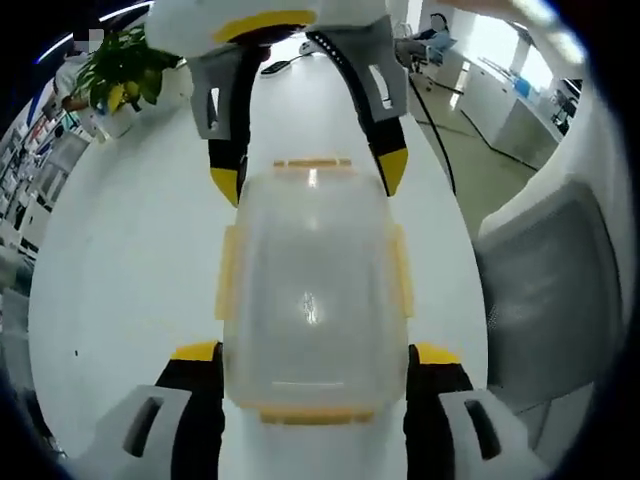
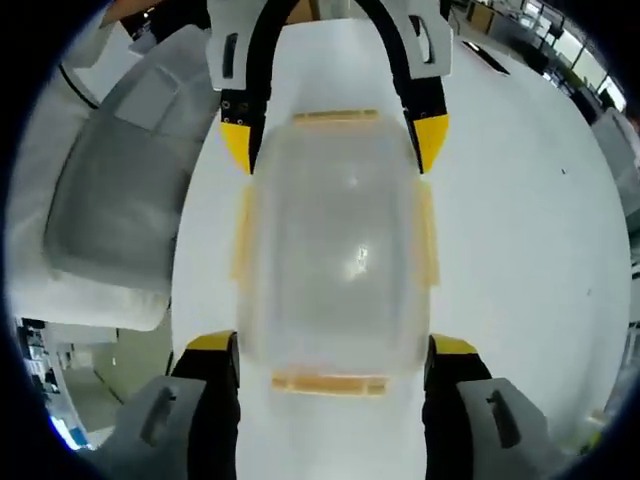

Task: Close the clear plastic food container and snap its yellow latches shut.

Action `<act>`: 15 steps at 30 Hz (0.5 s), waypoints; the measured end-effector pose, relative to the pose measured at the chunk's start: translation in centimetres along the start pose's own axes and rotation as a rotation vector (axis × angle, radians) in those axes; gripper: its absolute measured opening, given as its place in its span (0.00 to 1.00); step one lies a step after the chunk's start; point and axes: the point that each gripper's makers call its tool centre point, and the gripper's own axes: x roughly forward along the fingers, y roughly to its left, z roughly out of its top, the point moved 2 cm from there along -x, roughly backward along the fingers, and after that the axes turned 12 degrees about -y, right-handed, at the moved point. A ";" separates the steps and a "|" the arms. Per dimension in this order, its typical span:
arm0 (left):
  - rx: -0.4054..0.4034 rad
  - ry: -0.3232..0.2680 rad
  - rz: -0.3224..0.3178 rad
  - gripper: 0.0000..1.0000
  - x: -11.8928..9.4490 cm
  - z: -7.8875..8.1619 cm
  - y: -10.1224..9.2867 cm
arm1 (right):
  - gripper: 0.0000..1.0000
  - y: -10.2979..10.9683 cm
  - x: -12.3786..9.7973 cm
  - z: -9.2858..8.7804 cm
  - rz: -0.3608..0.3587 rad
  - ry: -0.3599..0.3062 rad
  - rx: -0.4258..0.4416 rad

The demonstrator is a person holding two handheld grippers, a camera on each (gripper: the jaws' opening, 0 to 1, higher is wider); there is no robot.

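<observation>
White table (image 1: 120, 290) with the container (image 1: 312, 290) in the middle; both grippers, left (image 1: 315, 352) and right (image 2: 333, 345), spread wide at opposite ends of it. Grey chair (image 1: 550, 290) beside, potted plant (image 1: 125, 75) beyond.

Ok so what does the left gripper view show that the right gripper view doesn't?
Left gripper view alone: a potted plant at the table's far edge, and a black cable trailing across the floor.

Right gripper view alone: nothing distinct beyond blurred desks in the background.

Both: the clear container with yellow latches on the white table, sitting between the left hand-held gripper and the right hand-held gripper, both open around its ends, and a grey chair beside the table.
</observation>
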 end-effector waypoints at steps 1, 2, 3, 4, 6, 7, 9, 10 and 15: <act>0.000 -0.004 0.000 0.70 0.0 0.0 0.0 | 0.71 0.0 0.0 0.0 -0.001 0.000 0.001; 0.000 -0.006 -0.002 0.70 -0.1 0.0 0.1 | 0.71 0.0 0.0 0.0 -0.001 0.005 0.001; 0.001 -0.008 -0.003 0.70 -0.1 0.0 0.0 | 0.71 0.0 0.0 0.0 -0.002 0.009 0.002; 0.002 -0.007 -0.004 0.70 -0.1 0.0 0.1 | 0.71 0.0 0.0 0.1 -0.003 0.013 0.003; 0.002 -0.003 -0.003 0.70 -0.2 -0.2 0.1 | 0.71 -0.2 0.1 0.2 -0.004 0.016 0.003; 0.002 -0.001 -0.003 0.70 -0.3 -0.3 0.1 | 0.71 -0.2 0.1 0.3 -0.004 0.014 0.003; 0.002 -0.001 -0.003 0.70 -0.7 -0.8 0.2 | 0.71 -0.2 0.3 0.8 -0.005 0.006 0.004; 0.001 -0.002 -0.002 0.70 -0.9 -1.1 0.2 | 0.71 -0.3 0.4 1.0 -0.007 0.002 0.004; -0.001 0.000 0.000 0.70 -2.1 -2.7 -0.1 | 0.71 -0.1 1.4 3.1 -0.007 -0.004 -0.005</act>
